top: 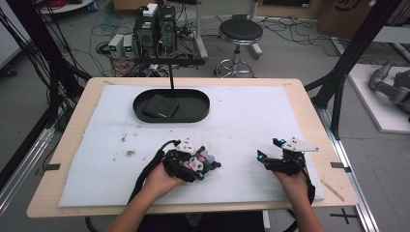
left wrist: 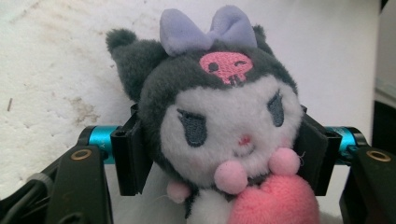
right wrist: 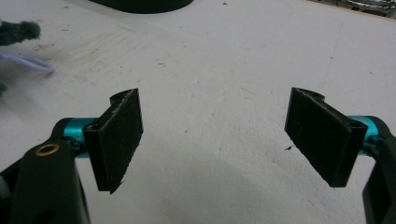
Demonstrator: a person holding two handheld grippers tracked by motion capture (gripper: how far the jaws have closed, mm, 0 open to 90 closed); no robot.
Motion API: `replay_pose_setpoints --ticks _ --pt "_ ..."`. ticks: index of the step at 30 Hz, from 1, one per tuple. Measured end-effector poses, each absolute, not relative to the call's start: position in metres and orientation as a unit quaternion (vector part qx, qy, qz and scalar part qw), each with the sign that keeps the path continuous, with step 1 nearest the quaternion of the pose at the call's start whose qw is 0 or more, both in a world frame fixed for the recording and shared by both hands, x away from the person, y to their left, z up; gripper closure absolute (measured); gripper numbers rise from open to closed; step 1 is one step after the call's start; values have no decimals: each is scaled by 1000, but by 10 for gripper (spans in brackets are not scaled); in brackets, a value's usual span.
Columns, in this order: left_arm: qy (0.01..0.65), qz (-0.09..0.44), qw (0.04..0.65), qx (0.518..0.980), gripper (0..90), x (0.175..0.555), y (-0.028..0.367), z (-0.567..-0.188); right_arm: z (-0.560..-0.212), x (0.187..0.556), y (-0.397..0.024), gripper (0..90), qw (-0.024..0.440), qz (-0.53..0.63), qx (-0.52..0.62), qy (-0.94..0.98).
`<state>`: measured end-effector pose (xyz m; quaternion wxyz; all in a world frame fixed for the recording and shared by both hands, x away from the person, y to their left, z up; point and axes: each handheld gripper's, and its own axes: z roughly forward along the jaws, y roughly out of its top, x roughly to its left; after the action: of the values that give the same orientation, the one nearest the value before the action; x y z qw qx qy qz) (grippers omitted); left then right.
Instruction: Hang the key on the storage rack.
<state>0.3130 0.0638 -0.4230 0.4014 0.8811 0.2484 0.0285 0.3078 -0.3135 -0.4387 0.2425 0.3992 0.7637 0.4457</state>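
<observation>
A small plush toy (left wrist: 224,116) with a dark grey hood, a lilac bow, a pink skull mark and a white face sits between the jaws of my left gripper (left wrist: 224,154). Both black pads (left wrist: 133,158) touch the sides of its head. From above, the toy (top: 203,158) lies on the white mat at the front centre, at the tip of the left gripper (top: 205,166). My right gripper (top: 269,149) rests on the mat to the right. In its own view the right gripper (right wrist: 215,135) stands open over bare mat, with a bit of the toy's grey fur (right wrist: 18,31) at the left edge.
A white foam mat (top: 251,116) covers the wooden table. At the back left of centre a black oval tray (top: 196,115) holds a flat black item (top: 160,106), and a thin black post (top: 170,72) rises behind it. A stool (top: 240,31) and computers stand on the floor beyond.
</observation>
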Motion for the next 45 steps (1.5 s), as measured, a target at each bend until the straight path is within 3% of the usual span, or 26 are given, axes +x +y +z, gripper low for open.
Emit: replay_pose_setpoints --ticks 11,32,45 --pt "291 49 448 844 322 336 109 -369 -438 308 -313 198 241 448 400 763" --pt "382 117 435 807 323 402 201 -281 -438 309 -313 198 241 448 400 762" --pt "402 115 431 800 323 452 198 -271 -439 309 -314 198 240 448 402 762"
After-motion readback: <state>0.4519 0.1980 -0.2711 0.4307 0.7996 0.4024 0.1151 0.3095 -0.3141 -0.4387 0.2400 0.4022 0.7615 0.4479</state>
